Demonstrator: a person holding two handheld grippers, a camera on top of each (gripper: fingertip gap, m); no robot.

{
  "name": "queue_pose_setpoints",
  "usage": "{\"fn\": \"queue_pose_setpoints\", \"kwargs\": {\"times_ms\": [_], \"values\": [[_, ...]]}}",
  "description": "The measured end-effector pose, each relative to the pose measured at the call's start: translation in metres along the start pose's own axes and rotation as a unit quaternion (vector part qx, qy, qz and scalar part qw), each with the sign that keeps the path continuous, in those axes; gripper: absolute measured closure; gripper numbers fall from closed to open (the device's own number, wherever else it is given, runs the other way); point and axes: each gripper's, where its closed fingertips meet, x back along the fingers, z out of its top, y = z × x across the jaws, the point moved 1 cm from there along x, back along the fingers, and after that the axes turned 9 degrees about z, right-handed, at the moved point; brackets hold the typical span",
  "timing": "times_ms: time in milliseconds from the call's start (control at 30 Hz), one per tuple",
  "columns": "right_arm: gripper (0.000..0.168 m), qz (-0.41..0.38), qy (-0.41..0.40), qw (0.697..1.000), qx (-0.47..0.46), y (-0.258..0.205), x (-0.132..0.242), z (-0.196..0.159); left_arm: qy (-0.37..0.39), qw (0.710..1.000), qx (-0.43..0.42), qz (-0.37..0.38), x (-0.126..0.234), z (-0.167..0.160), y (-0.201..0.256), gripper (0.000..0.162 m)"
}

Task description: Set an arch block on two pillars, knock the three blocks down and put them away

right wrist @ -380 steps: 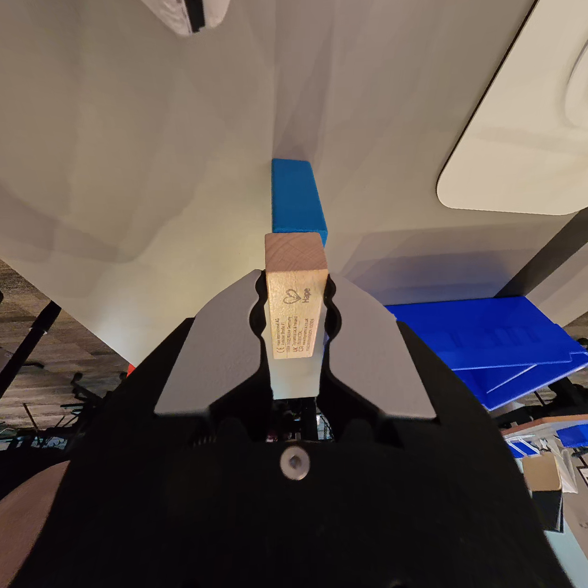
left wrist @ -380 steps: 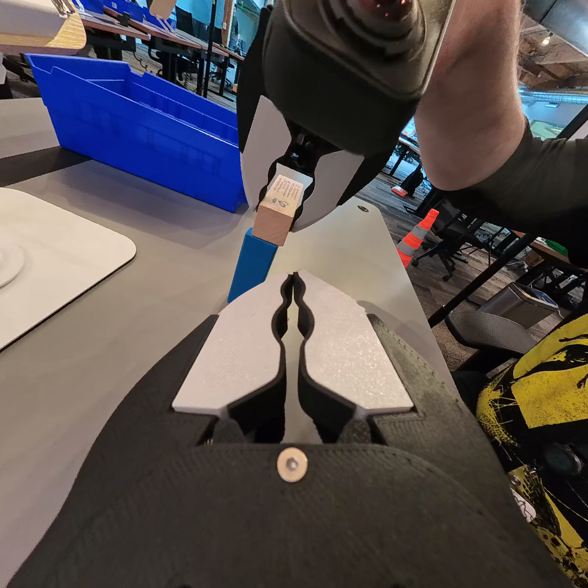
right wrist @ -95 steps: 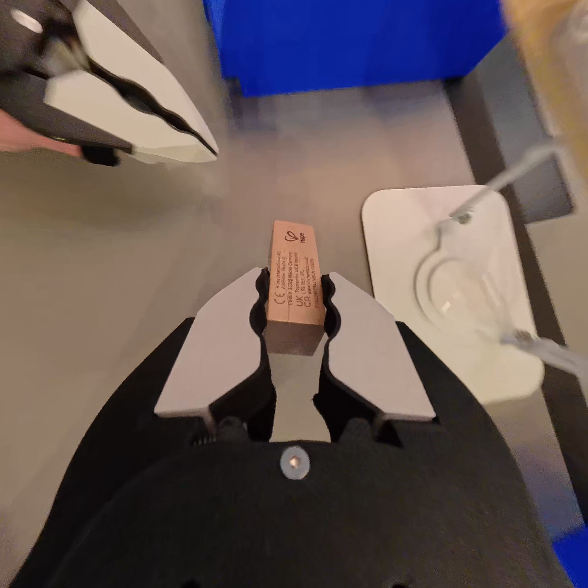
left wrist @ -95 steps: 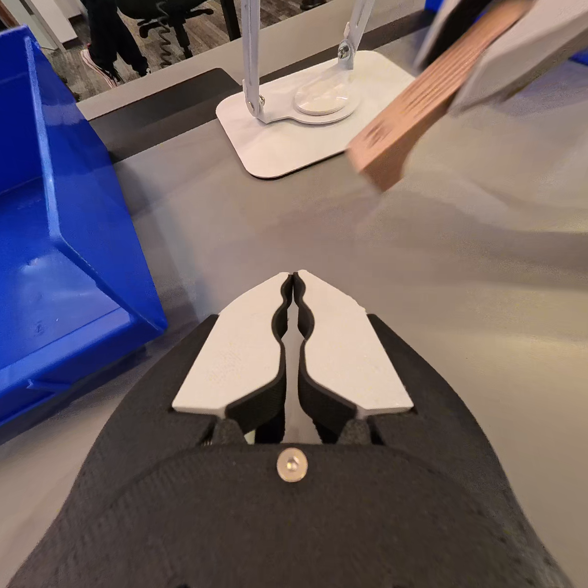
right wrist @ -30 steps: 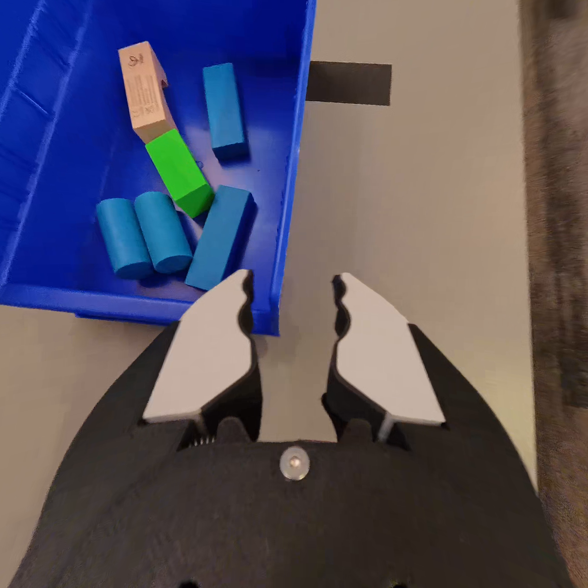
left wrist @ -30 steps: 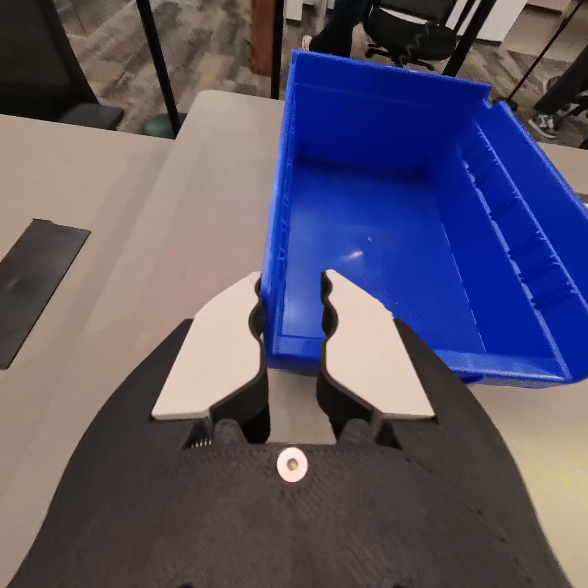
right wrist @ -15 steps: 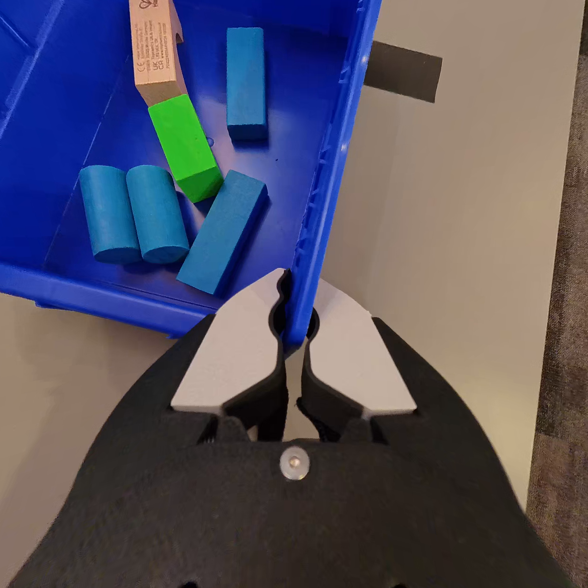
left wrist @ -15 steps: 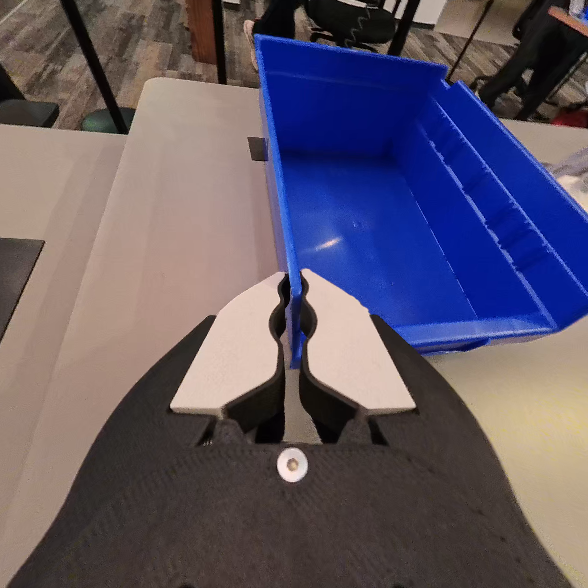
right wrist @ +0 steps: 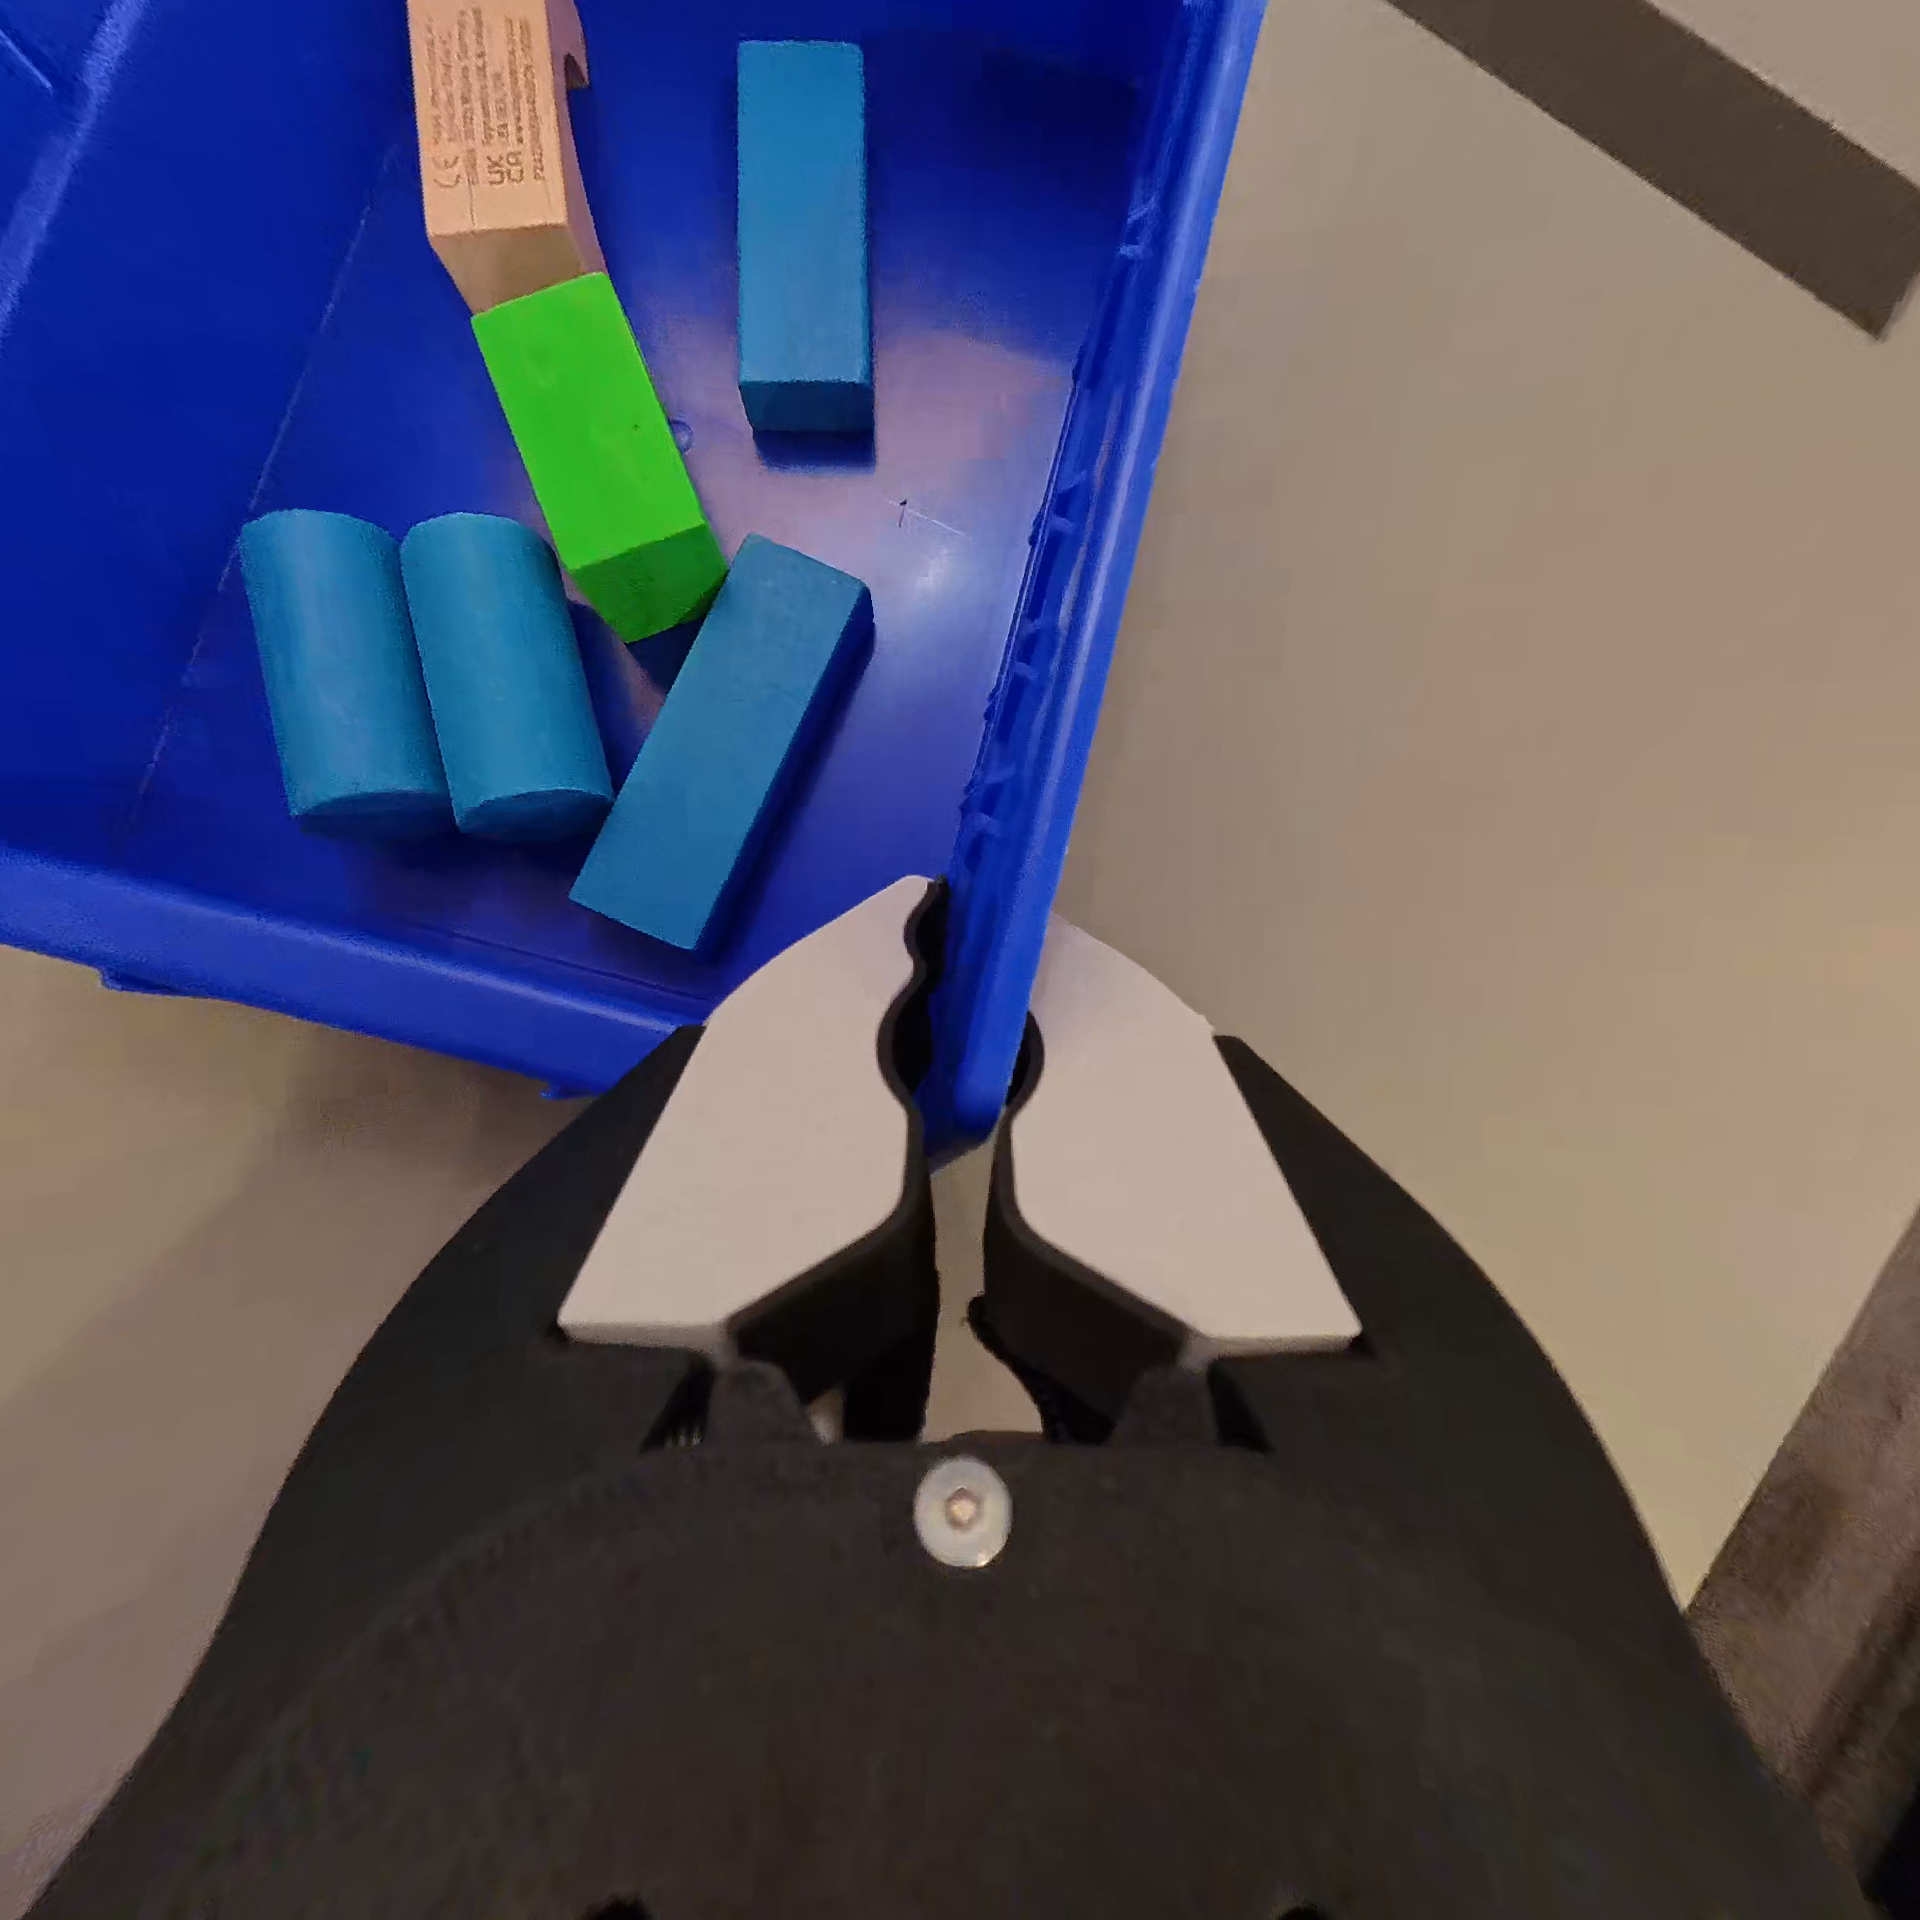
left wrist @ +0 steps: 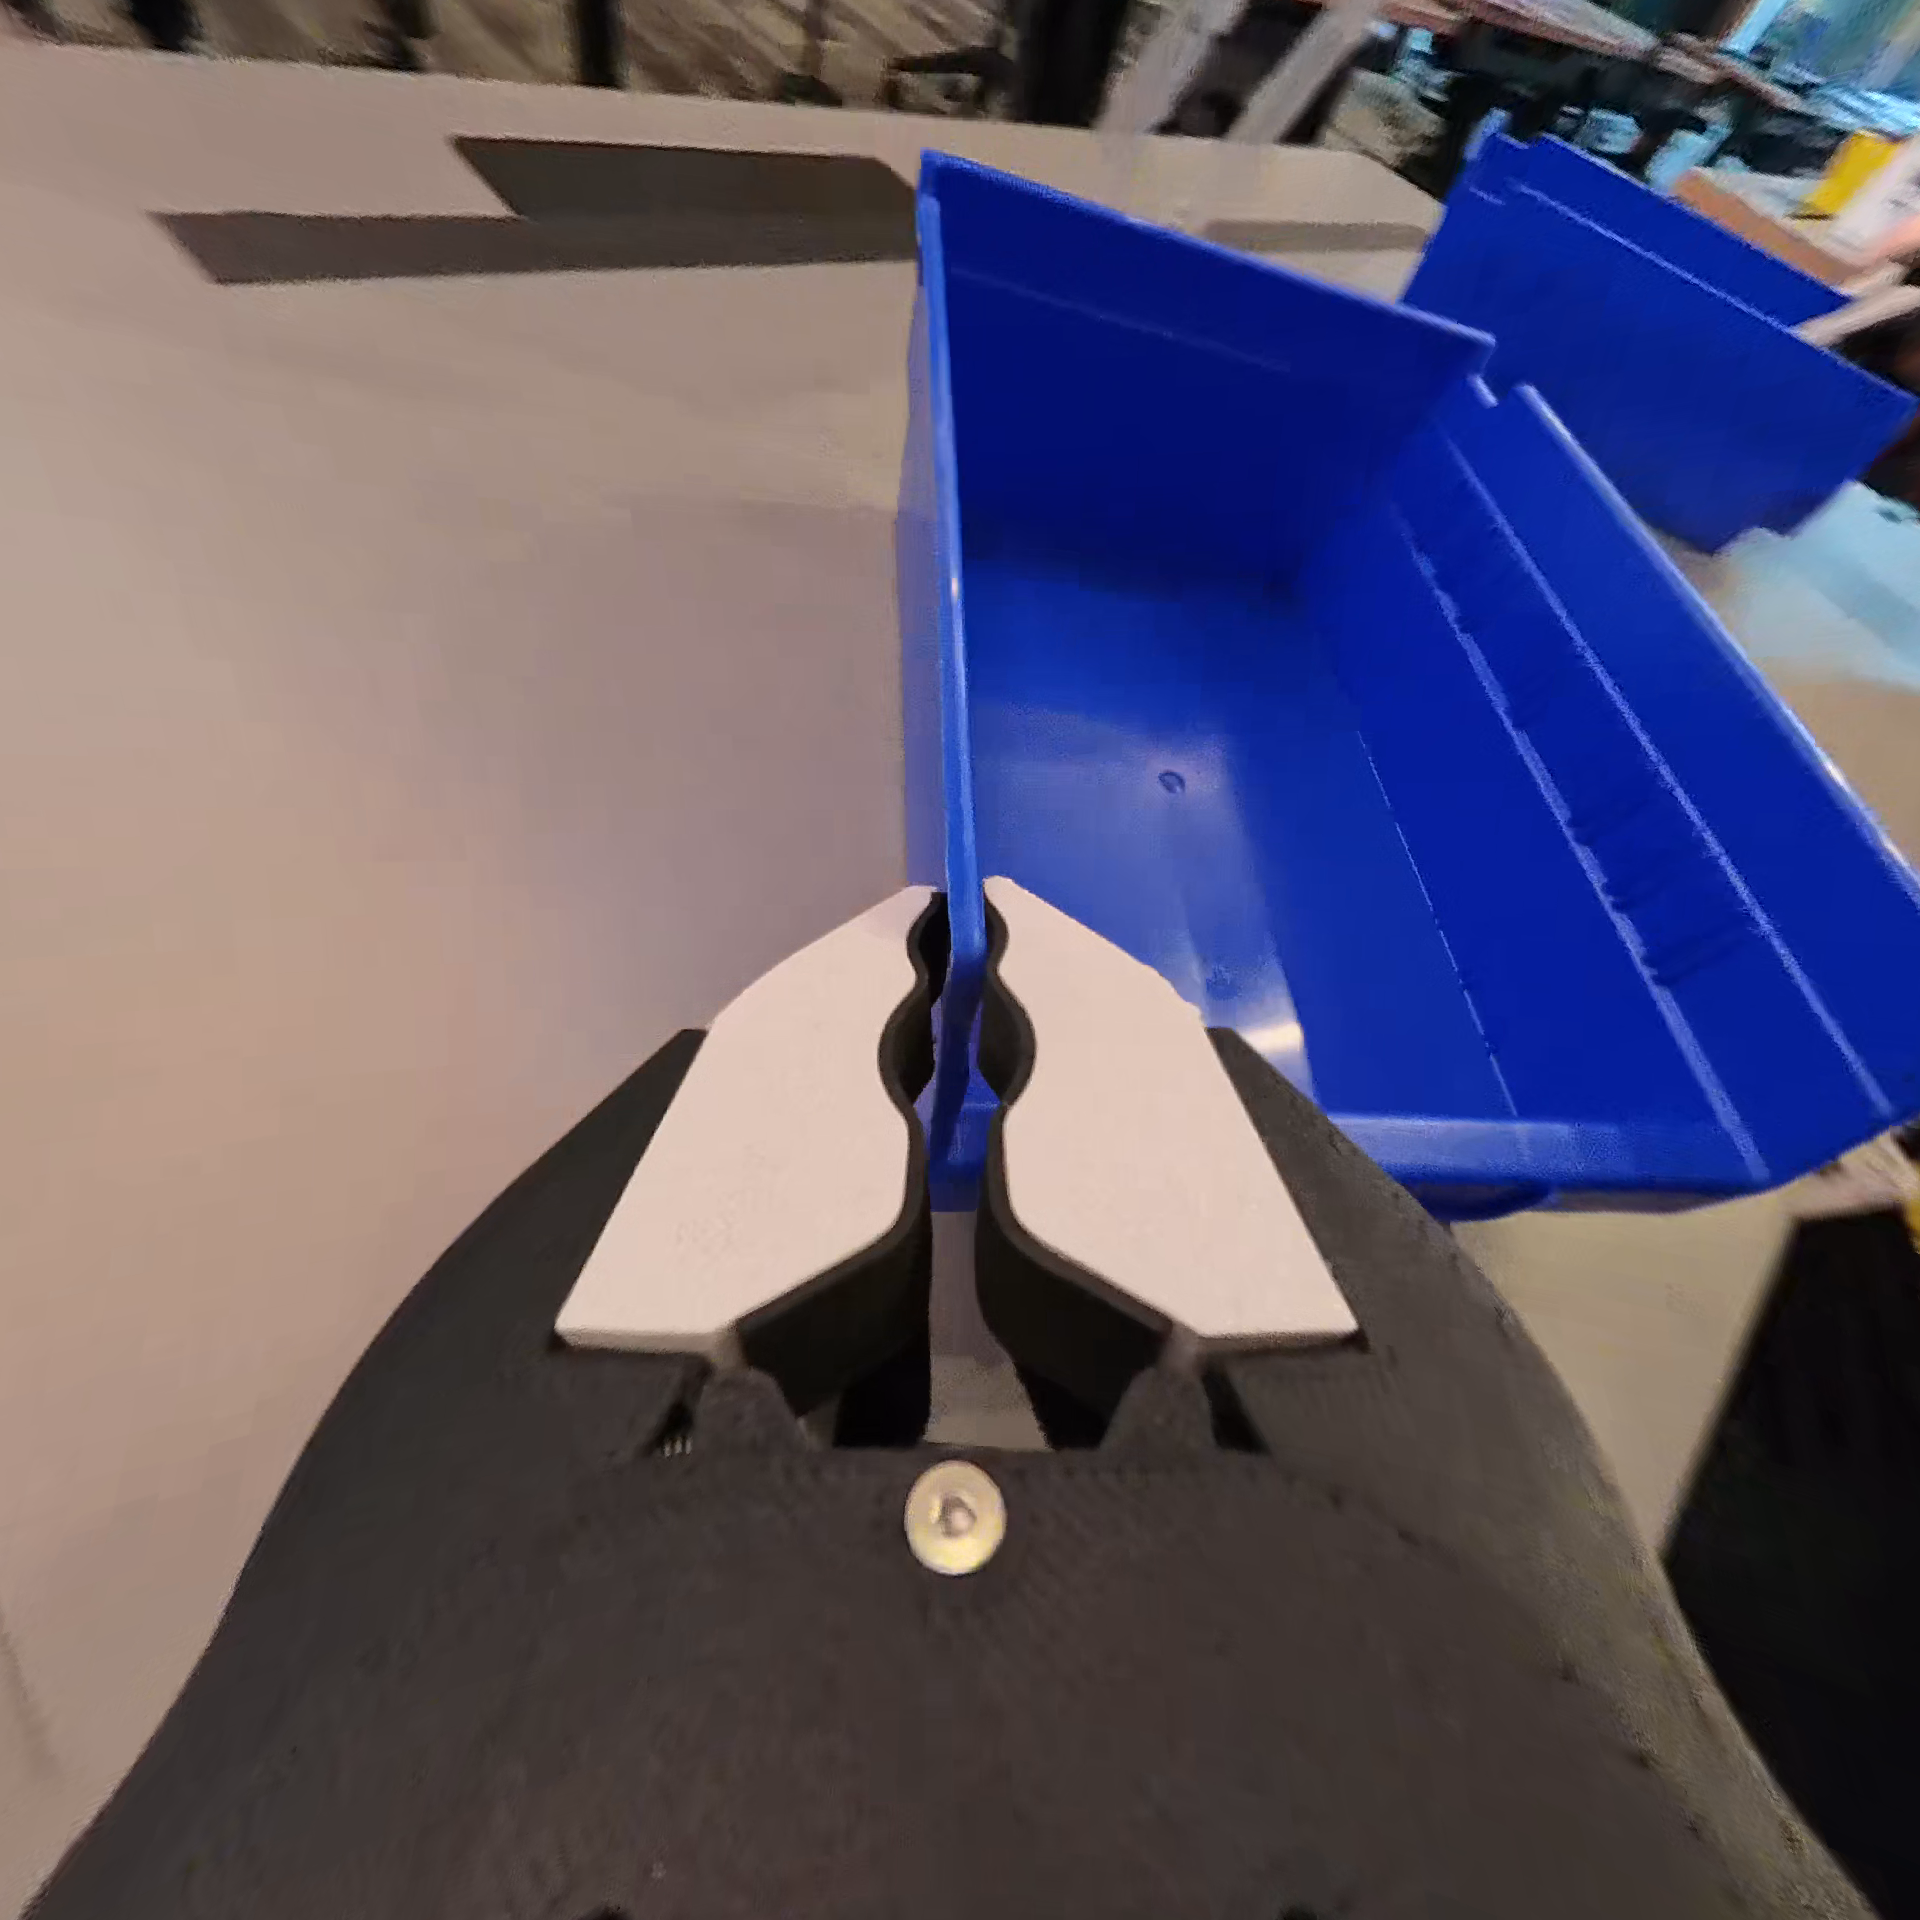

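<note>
Blocks, among them the wooden arch block (right wrist: 497,156), are now stowed in the blue bin (right wrist: 1049,665), whose walls have just been clamped by left gripper (left wrist: 961,902) and right gripper (right wrist: 971,914), so only moving the bin seems left.

left gripper (left wrist: 964,909): clamping a bin wall (left wrist: 956,665) | right gripper (right wrist: 971,914): pinching another bin's wall (right wrist: 1081,582)

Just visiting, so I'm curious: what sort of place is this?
Probably an open workshop or office: a plain grey table, blue storage bins holding toy blocks, and blurred desks behind.
</note>
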Motion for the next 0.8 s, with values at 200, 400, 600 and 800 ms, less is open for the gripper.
{"fn": "queue_pose_setpoints", "kwargs": {"times_ms": [200, 400, 600, 800], "values": [[0.162, 0.076, -0.010, 0.993, 0.086, -0.040, -0.008, 0.004, -0.028, 0.991, -0.039, -0.128, 0.012, -0.021, 0.070, 0.158], [0.162, 0.140, -0.013, 0.979, 0.145, -0.076, -0.036, 0.031, -0.058, 0.967, -0.094, -0.230, -0.012, -0.026, 0.153, 0.158], [0.163, 0.193, -0.013, 0.960, 0.200, -0.116, -0.078, 0.076, -0.059, 0.948, -0.113, -0.292, -0.036, -0.023, 0.198, 0.157], [0.163, 0.234, -0.021, 0.940, 0.247, -0.161, -0.129, 0.130, -0.062, 0.938, -0.139, -0.310, -0.056, -0.019, 0.230, 0.157]]}}
